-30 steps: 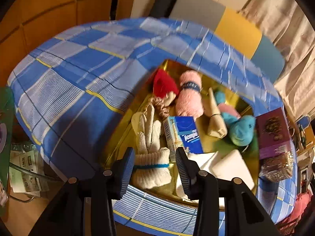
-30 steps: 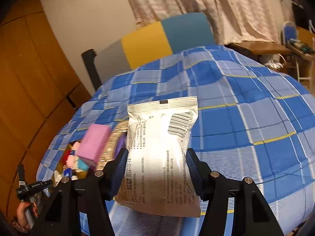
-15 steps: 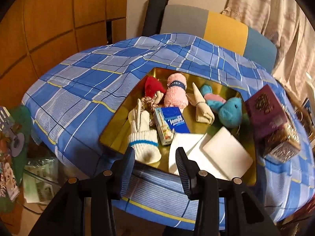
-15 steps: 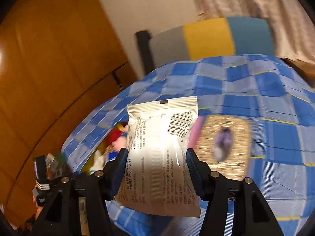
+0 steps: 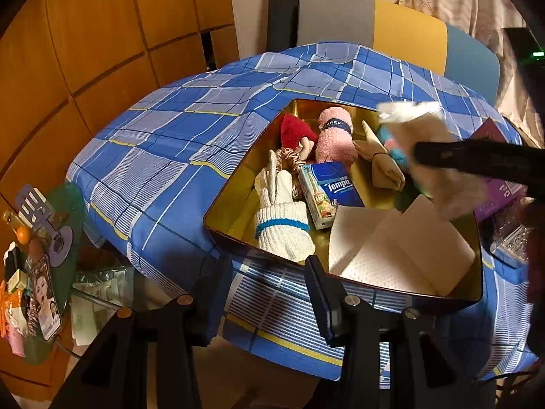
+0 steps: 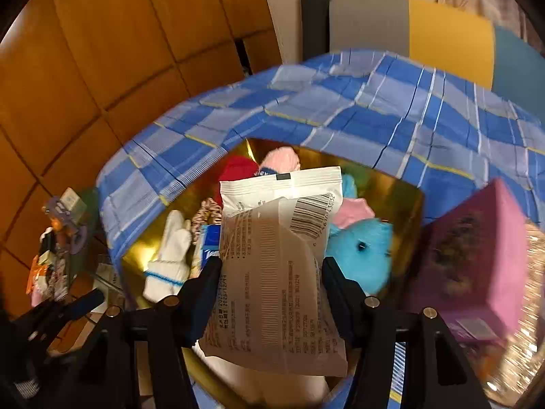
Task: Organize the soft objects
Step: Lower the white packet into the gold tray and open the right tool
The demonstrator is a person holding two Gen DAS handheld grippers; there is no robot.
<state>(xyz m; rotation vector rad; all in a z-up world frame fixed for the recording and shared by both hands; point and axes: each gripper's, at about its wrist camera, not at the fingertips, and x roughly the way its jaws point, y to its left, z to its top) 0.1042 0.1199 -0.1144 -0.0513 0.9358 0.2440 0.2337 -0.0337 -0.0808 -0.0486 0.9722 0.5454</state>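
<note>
- Right claw (image 6: 270, 293) is clamping a white sealed packet (image 6: 277, 272), squeezed between both fingers with its long axis running straight out along them, barcode end pointing away.
- The packet is hanging right over the gold tray (image 6: 405, 197), so the drop spot is lying directly ahead and below the claw, not off to a side.
- Free tray floor looks scarce: the blue plush (image 6: 362, 254) is sitting just right of the packet, the white glove (image 6: 168, 255) to its left.
- Left claw (image 5: 264, 293) is hovering wide apart and holding nothing, parked off the near edge of the tray (image 5: 231, 235) over the bench.
- So the right one is nearer by far. I'm guessing it's lowering next and letting go near the folded tissues (image 5: 402, 248).
</note>
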